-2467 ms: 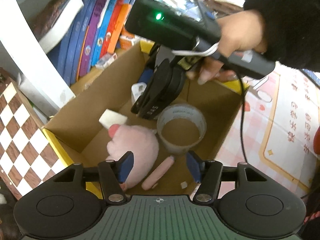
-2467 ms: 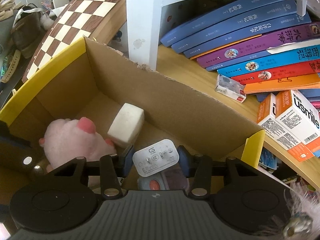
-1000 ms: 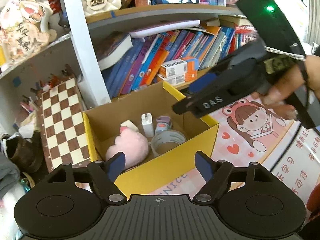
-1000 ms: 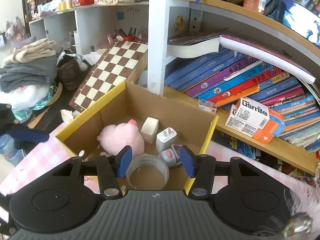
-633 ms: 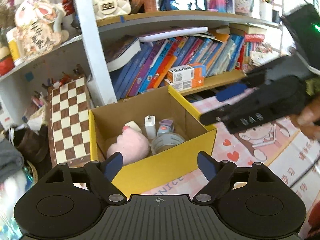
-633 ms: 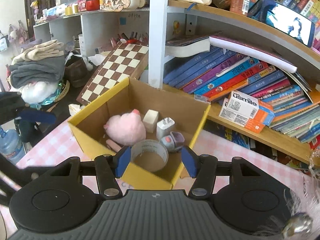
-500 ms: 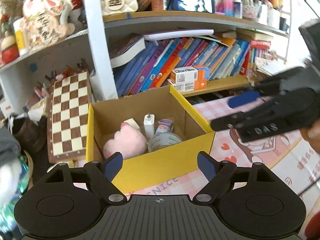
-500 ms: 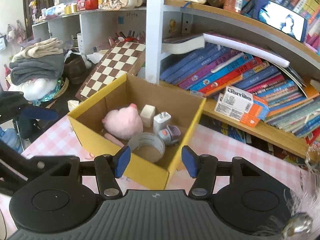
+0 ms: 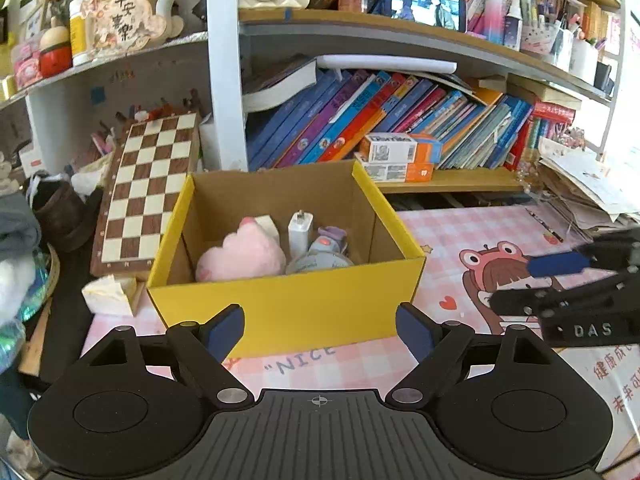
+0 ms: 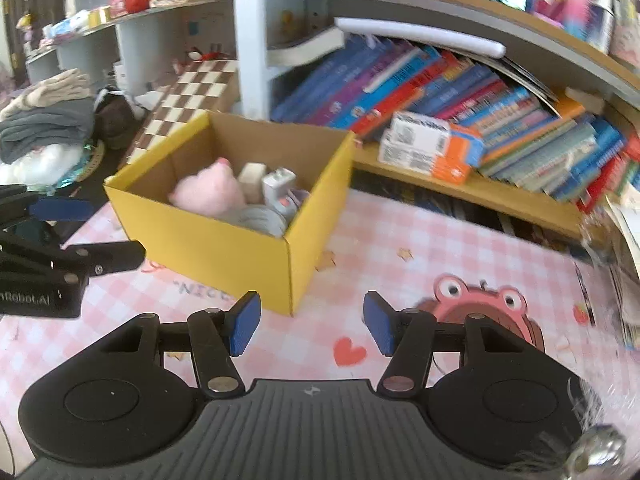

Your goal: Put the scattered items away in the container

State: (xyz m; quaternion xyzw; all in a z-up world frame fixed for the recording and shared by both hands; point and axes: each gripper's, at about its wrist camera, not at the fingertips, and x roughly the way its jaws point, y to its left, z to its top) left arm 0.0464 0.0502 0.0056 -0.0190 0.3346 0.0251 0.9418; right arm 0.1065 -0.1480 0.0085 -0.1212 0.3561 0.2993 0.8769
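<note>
A yellow cardboard box [image 9: 288, 304] stands on the pink checked mat; it also shows in the right wrist view [image 10: 208, 236]. Inside it lie a pink plush toy [image 9: 240, 256], a white block [image 9: 267, 222], a white charger [image 9: 300, 227], a small grey-purple gadget [image 9: 328, 240] and a roll of tape [image 9: 318, 265]. My left gripper [image 9: 320, 328] is open and empty, in front of the box. My right gripper [image 10: 310, 322] is open and empty, to the box's right, above the mat. Each gripper shows in the other's view: the right one [image 9: 568, 280], the left one [image 10: 60, 236].
A bookshelf [image 9: 360, 120] full of books stands behind the box. A chessboard [image 9: 148, 184] leans to the box's left. A white tissue wad [image 9: 108, 294] lies by the box's left corner. Paper piles [image 9: 580, 188] sit at the right. Folded clothes [image 10: 44, 116] lie far left.
The right gripper let go of the white charger in the box. Both grippers have pulled back out of the box and away; the right one has swung to the right.
</note>
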